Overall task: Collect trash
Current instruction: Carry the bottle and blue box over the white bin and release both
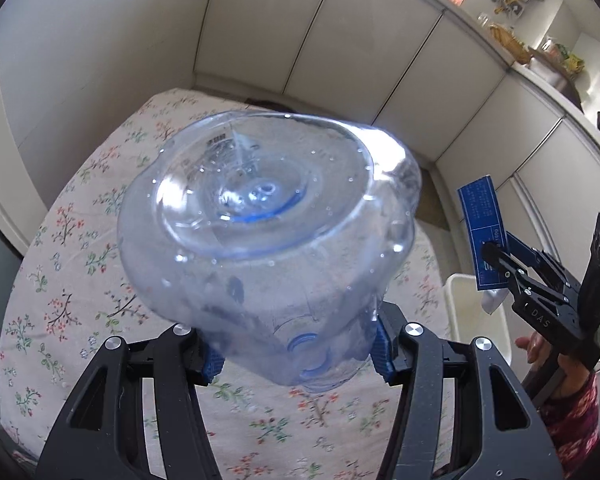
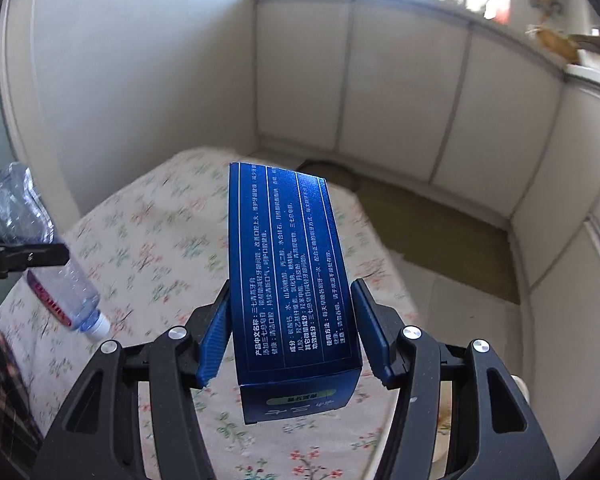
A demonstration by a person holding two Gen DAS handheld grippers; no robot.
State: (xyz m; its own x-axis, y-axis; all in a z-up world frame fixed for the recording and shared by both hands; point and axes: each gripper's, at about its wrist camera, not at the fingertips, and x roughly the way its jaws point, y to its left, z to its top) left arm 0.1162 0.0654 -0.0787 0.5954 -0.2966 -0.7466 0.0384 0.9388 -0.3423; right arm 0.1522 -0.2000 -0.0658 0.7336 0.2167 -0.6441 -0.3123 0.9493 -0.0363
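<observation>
Cabinets (image 1: 340,40), pale panelled doors, wrap the far and right sides of the scene and meet in a corner; a cluttered counter (image 1: 540,64) runs along their top at upper right. Table (image 1: 80,240), under a floral cloth, fills the lower middle of both views; its far rounded edge stops just short of the cabinet wall, and a strip of floor (image 2: 440,232) lies between its right edge and the cabinets. Bin (image 1: 460,312), white, stands off the table's right edge, partly hidden by the right gripper. Bottle (image 1: 260,232), clear plastic with a blue tint, droplets inside, base toward the left camera, held in the air above the cloth; from the right view it hangs tilted, white cap lowest, a dark red label near the neck. Left gripper (image 1: 298,354): blue-padded fingers closed on the bottle's lower body, one pad on each side. Box (image 2: 296,280), long, dark blue, one face covered in white printed text in columns, a pale green oval on its near end, held in the air above the table's right part, long axis pointing away and upward. Right gripper (image 2: 294,334): fingers bracket the box's near end; whether the right pad touches cannot be told from its own camera, though the left view shows the box carried clear of the table.
</observation>
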